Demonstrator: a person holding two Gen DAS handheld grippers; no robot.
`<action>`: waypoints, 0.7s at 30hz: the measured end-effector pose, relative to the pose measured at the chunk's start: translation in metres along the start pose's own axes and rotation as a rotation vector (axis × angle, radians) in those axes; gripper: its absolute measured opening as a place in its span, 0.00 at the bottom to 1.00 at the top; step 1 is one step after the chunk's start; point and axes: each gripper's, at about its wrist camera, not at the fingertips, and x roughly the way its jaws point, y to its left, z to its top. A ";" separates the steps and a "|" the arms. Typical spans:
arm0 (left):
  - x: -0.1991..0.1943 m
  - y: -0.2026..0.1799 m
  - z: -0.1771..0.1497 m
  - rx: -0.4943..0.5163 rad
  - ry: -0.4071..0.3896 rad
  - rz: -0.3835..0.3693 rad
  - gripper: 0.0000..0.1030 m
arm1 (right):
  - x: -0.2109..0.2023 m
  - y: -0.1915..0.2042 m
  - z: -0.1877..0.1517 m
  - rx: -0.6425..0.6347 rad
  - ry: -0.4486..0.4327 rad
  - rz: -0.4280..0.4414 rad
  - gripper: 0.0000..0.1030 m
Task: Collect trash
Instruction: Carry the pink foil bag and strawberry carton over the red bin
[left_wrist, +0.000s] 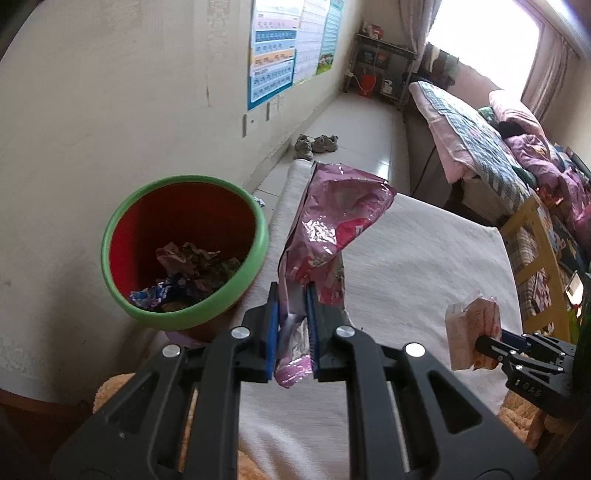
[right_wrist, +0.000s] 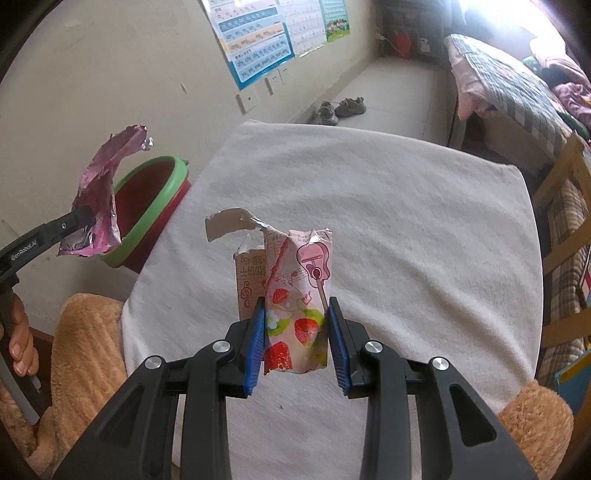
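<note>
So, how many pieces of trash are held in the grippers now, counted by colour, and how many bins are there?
Pink foil wrapper, in the left gripper: 1
Strawberry-print carton, in the right gripper: 1
Red bin with a green rim: 1
Total: 3

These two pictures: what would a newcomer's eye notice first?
First, the shiny pink wrapper, pinched in the left gripper and held up beside the red bin with its green rim, already holding crumpled trash. Next, the torn strawberry carton, clamped in the right gripper above the white cloth.
</note>
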 end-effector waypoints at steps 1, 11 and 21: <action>0.000 0.002 0.000 -0.006 -0.001 0.003 0.13 | 0.000 0.002 0.001 -0.005 -0.001 0.002 0.30; 0.000 0.032 -0.009 -0.068 0.005 0.022 0.13 | 0.008 0.033 0.012 -0.080 0.014 0.015 0.30; -0.007 0.060 -0.010 -0.119 -0.017 0.043 0.13 | 0.015 0.059 0.021 -0.132 0.024 0.025 0.30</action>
